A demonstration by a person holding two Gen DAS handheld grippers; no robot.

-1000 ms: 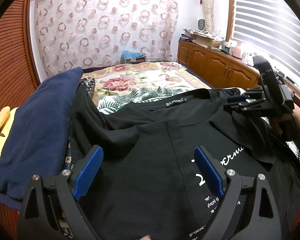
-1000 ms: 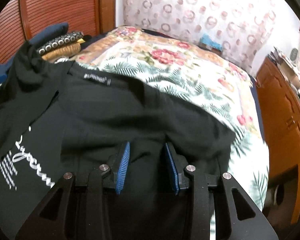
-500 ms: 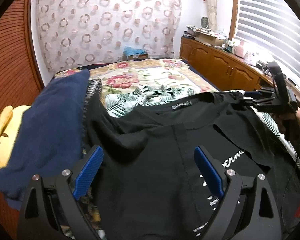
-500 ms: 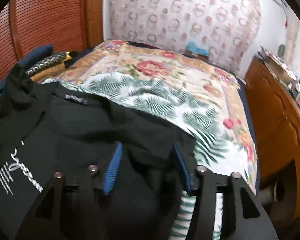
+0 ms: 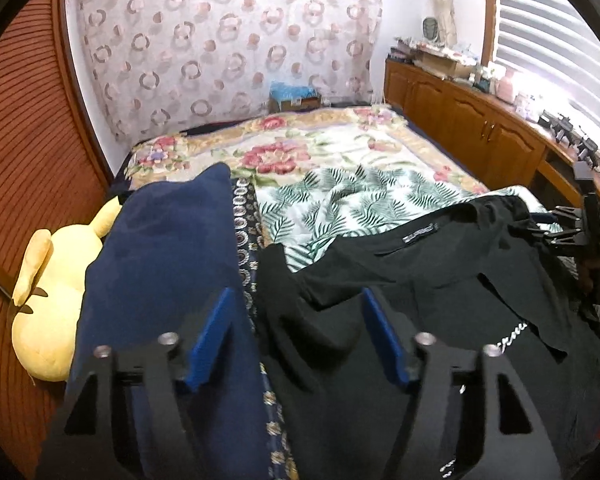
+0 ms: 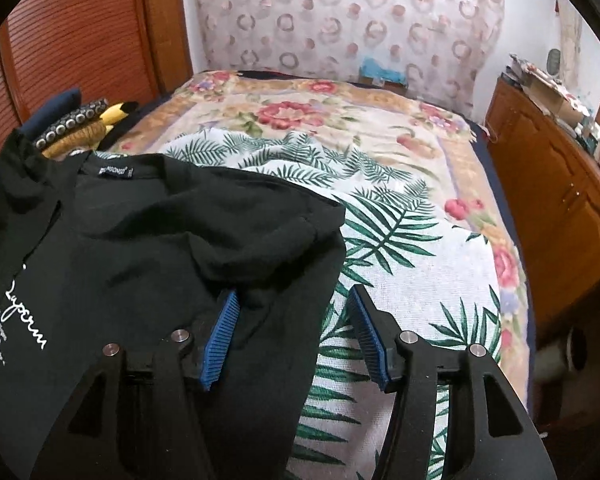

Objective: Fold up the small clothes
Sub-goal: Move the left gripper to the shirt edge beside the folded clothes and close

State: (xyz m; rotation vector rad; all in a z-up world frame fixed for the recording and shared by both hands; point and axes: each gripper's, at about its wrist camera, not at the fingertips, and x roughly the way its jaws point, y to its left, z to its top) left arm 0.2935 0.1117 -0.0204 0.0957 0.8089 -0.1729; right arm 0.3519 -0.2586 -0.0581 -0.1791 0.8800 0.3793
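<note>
Bed: black T-shirt print partly folded under, unreadable.

A bed covered by a floral blanket and a white palm-leaf sheet fills the room. A yellow plush toy lies at its left edge against a reddish slatted wardrobe door. A curtain with ring patterns hangs at the far wall above a small blue-topped box. Wooden cabinets with a cluttered top run under window blinds.
</note>
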